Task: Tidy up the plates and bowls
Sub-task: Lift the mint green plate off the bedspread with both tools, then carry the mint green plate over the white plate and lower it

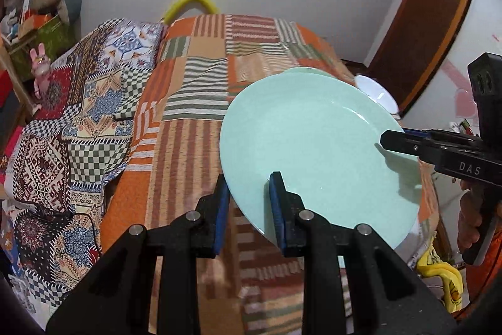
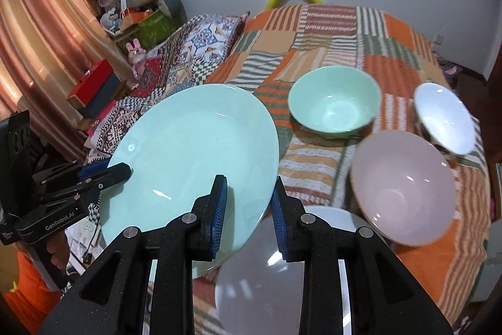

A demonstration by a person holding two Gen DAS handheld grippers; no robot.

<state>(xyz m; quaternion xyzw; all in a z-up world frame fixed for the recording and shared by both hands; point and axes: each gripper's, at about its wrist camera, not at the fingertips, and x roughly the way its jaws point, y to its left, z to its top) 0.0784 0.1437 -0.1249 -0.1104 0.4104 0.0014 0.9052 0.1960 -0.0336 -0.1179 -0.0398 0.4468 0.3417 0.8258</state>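
Note:
A mint green plate (image 1: 317, 140) is held tilted above the patchwork bed; it also shows in the right wrist view (image 2: 188, 165). My left gripper (image 1: 249, 193) straddles its near rim with the jaws still apart. My right gripper (image 2: 249, 203) straddles the opposite rim, jaws also apart; it appears in the left wrist view (image 1: 389, 138). The left gripper appears in the right wrist view (image 2: 120, 170). On the bed sit a green bowl (image 2: 334, 102), a pink bowl (image 2: 404, 181), a white bowl (image 2: 445, 118) and a white plate (image 2: 282, 278) below the green plate.
The orange striped bedspread (image 1: 194, 102) covers the bed. A patterned quilt (image 1: 62, 131) lies on the left. Shelves with toys and boxes (image 2: 141, 18) stand by the curtain (image 2: 37, 52). A wooden door frame (image 1: 433, 21) is at the right.

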